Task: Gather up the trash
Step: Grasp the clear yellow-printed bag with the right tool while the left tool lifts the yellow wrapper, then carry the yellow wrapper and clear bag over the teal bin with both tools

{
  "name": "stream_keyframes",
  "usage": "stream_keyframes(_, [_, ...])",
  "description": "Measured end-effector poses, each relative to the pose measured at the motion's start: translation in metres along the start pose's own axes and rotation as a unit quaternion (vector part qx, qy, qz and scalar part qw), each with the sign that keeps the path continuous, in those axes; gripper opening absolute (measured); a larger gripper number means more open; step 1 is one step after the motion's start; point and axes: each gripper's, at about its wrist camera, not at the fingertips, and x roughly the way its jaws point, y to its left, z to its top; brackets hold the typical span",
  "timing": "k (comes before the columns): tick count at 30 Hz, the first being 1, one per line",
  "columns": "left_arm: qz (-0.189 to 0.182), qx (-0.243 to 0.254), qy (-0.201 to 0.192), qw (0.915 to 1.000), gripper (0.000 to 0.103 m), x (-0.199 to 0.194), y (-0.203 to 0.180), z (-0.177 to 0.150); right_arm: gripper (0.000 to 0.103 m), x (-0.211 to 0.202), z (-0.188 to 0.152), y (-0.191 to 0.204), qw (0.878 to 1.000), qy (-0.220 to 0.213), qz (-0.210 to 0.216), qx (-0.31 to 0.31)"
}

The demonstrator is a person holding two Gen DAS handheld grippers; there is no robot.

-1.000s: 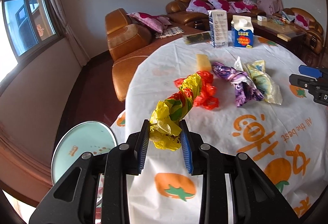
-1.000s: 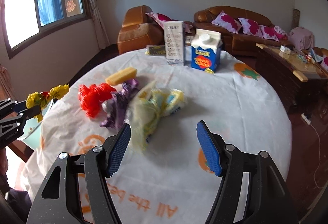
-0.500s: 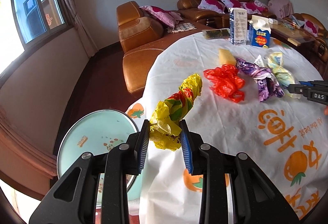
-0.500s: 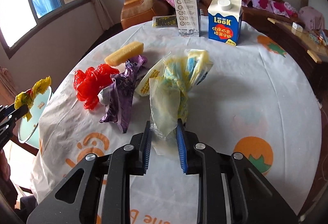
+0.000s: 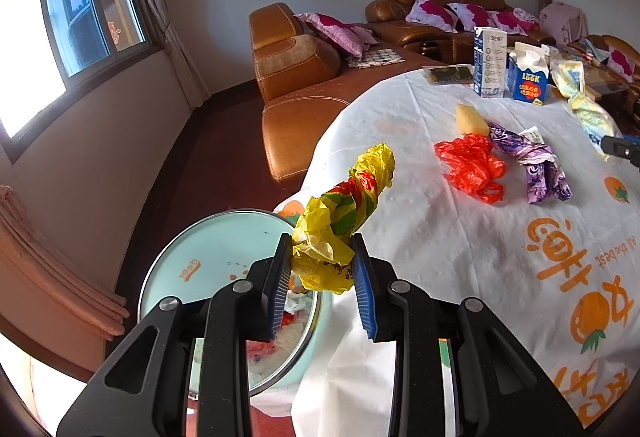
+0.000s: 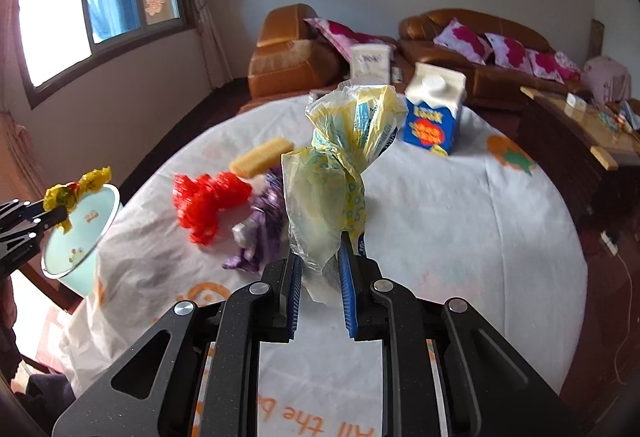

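The left gripper [image 5: 322, 269] is squeezing a yellow wrapper [image 5: 344, 213] over the table's left edge, just above the pale green bin [image 5: 192, 269] beside the table [image 5: 460, 237]. The right gripper [image 6: 320, 291] has just been closing and is now pinching a pale yellow bag [image 6: 332, 173], lifting it above the table's middle. A red bag [image 6: 204, 201] and a purple wrapper [image 6: 260, 233] are lying on the cloth toward the left edge.

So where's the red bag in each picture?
Left wrist view: the red bag lies right of centre on the table, left of the purple wrapper.
Right wrist view: the red bag lies left of centre, blurred, again left of the purple wrapper.
Shared landmark: the blue carton stands beyond it in both views.
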Motion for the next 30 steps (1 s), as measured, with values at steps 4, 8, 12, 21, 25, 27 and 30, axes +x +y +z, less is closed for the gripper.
stream_keyframes(4, [0.014,-0.008,0.003,0.9999,0.029,-0.002,0.014,-0.004,0.018,0.001,0.010,0.025,0.999,-0.008,0.020,-0.025])
stream_keyframes(8, [0.029,-0.015,0.010,0.9994,0.029,-0.003,0.028,-0.011,0.018,0.009,0.019,0.052,0.998,-0.008,0.039,-0.054])
stream_keyframes(12, [0.043,-0.024,0.019,0.9986,0.029,-0.003,0.043,-0.020,0.018,0.018,0.025,0.077,0.995,-0.006,0.058,-0.079])
stream_keyframes(21, [0.081,-0.055,0.034,0.9946,0.030,-0.003,0.083,-0.038,0.018,0.042,0.038,0.147,0.984,0.002,0.111,-0.140])
stream_keyframes(25, [0.099,-0.064,0.039,0.9923,0.030,-0.003,0.097,-0.043,0.018,0.054,0.041,0.176,0.977,0.008,0.130,-0.167])
stream_keyframes(27, [0.109,-0.068,0.043,0.9908,0.030,-0.002,0.105,-0.046,0.018,0.059,0.042,0.188,0.974,0.010,0.139,-0.178])
stream_keyframes(30, [0.115,-0.074,0.047,0.9895,0.030,-0.002,0.113,-0.049,0.018,0.066,0.043,0.205,0.969,0.014,0.156,-0.191])
